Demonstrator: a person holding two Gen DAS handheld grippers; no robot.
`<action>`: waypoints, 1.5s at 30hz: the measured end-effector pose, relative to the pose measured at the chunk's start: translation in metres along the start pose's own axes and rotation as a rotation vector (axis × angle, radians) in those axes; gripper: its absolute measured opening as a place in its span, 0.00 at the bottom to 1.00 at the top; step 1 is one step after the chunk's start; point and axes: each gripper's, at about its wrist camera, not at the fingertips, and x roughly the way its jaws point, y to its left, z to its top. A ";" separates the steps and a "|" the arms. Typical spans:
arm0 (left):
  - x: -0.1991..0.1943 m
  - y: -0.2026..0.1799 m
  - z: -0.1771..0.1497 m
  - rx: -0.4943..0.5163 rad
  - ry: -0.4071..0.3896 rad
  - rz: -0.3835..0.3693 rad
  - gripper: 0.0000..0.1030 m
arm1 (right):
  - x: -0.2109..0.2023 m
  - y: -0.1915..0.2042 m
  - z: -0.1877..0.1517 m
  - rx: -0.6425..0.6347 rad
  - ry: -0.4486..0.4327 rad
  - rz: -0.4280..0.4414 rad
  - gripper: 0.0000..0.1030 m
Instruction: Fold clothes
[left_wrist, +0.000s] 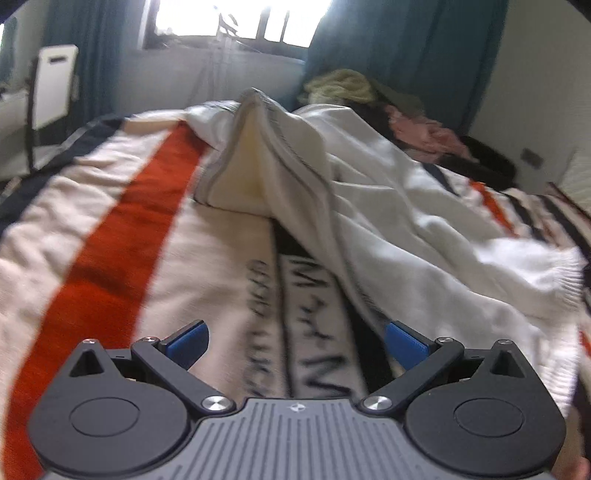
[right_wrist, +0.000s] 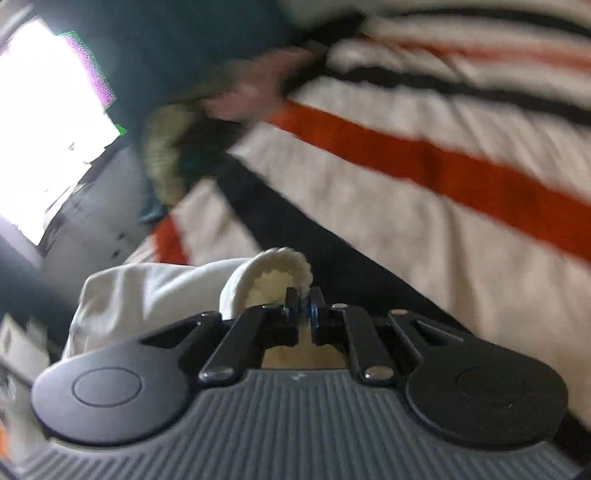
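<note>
White sweatshirt (left_wrist: 369, 192) rumpled on striped bed blanket (left_wrist: 110, 236), unfolded. Right tool (right_wrist: 303, 301) pinched tight on ribbed cuff (right_wrist: 284, 266), sleeve lifted. Left tool (left_wrist: 295, 341) wide apart, empty. Folding barely begun.

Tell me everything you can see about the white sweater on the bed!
The white sweater looks soft and thick, maybe fleece or knit, with grey stitched seams and a ribbed cuff. It lies rumpled on the striped blanket, one part pulled up into a peak. The right gripper has its fingers shut on the cuff. The left gripper is open and empty. A pile of other clothes sits behind it.
</note>
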 end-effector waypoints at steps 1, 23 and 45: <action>-0.001 -0.003 -0.003 -0.009 0.016 -0.034 1.00 | 0.003 -0.005 0.001 0.014 0.022 -0.007 0.10; 0.091 -0.131 -0.092 -0.738 0.394 -0.580 0.68 | -0.047 -0.040 -0.014 0.108 0.006 0.181 0.67; -0.048 0.009 0.086 -0.540 0.001 -0.307 0.12 | -0.036 -0.026 -0.027 0.109 0.146 0.330 0.67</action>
